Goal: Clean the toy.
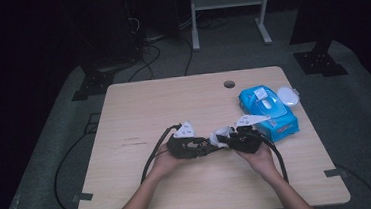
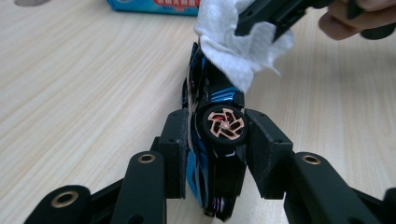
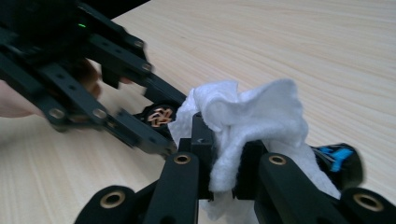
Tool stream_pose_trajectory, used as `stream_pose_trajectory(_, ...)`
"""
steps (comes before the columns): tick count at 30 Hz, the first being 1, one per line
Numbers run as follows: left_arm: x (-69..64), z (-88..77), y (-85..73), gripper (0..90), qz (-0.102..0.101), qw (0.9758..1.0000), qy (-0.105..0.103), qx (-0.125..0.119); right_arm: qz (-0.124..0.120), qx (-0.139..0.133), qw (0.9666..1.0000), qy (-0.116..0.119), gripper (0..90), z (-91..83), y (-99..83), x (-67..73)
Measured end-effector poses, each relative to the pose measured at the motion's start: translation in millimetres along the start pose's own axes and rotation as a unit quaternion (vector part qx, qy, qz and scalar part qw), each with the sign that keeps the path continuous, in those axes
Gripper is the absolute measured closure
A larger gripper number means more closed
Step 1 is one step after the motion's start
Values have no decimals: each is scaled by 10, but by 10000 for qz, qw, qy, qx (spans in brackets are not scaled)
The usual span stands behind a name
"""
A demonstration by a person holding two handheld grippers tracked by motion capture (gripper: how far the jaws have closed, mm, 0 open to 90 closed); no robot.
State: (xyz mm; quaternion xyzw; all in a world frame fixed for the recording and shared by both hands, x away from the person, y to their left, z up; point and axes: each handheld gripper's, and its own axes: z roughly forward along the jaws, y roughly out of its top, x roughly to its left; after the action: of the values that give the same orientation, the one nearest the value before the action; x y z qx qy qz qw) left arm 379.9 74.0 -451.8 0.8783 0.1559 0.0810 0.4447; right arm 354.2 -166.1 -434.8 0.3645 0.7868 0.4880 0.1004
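Overhead, the high view has both forearms coming in from the bottom edge and meeting over the near middle of the wooden table [image 1: 138,103]. The left gripper [image 1: 208,146] and right gripper [image 1: 225,140] point inward at each other, tips nearly touching, each hand wrapped round its black body and lying low over the tabletop. Between the tips shows a scrap of white wipe [image 1: 222,132]. Behind the right hand lies a blue wet-wipe pack [image 1: 270,109], with a small white lid [image 1: 288,95] just beside its far corner.

Next, the left gripper view gives what the high view cannot resolve: the left gripper [image 2: 219,154] is clenched on a toy car [image 2: 212,135], its pads pressing both flanks. The car is glossy black with blue streaks, turned on its side so a wheel with a copper-and-red spoked hub faces the camera. The wipe [image 2: 233,51] drapes over the car's far end, pinched by the right gripper [image 2: 268,18] coming in from above.

Finally, the right gripper view looks along the right gripper [image 3: 224,163], whose jaws are clamped on the crumpled, fluffy wipe [image 3: 252,112]. A blue-and-black tip of the car [image 3: 338,161] pokes out to the right, while the left gripper [image 3: 154,128] shows, blurred, at the left, around the copper-hubbed wheel.
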Motion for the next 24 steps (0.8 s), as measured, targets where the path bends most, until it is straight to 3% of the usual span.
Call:
stream_pose_trajectory(6, -4, -5, 10, 651, 108, 9999, 46, 53, -165, 53, 9998, -40, 811, 11, 7, 28)
stream_pose_trajectory(14, 17, -46, -9, 653, 150, 9998, 103, 86, 61, -37, 9997, -234, 811, -95, -13, -130)
stream_pose_trajectory(24, 48, -88, -42, 653, 170, 9998, 94, 76, 101, -35, 9997, -227, 811, -107, -12, -145)
